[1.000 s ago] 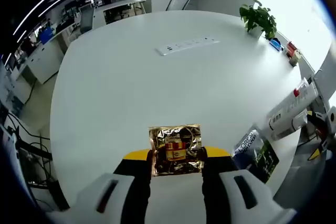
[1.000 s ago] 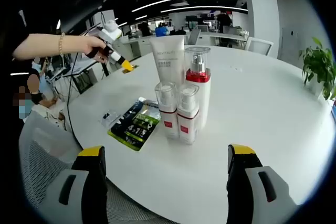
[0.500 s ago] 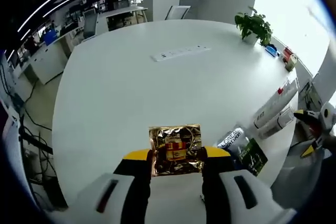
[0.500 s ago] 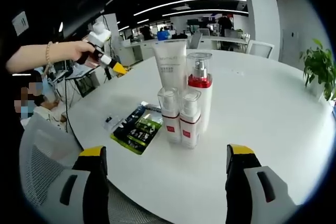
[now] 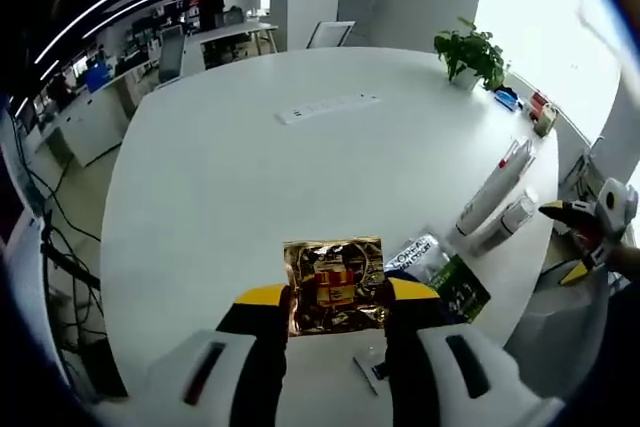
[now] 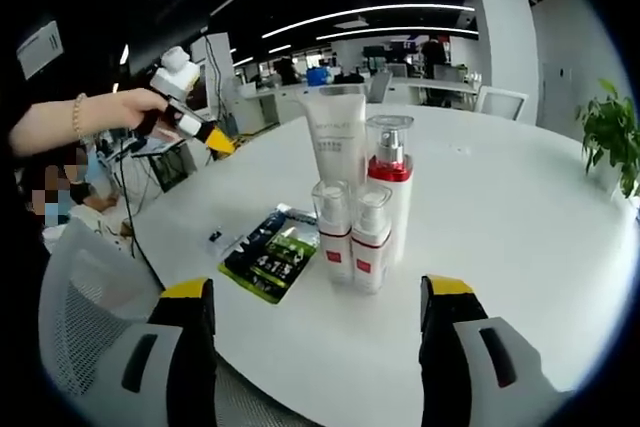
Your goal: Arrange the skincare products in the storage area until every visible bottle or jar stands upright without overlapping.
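Four upright bottles (image 6: 358,209) stand clustered on the desk (image 6: 520,237), dead ahead of the wide-open right tool (image 6: 315,322); the left tool (image 5: 335,299) pinches a gold sachet (image 5: 335,285), farther off.

The sachet (image 5: 335,285) in my left gripper (image 5: 336,299) is crinkled, shiny gold foil. On the smooth matt white table (image 6: 500,207) the bottles (image 6: 372,232) look like glossy plastic with clear caps, beside a matt white tube (image 6: 335,142). The flat packet (image 6: 272,254) near the table's edge is glossy film.
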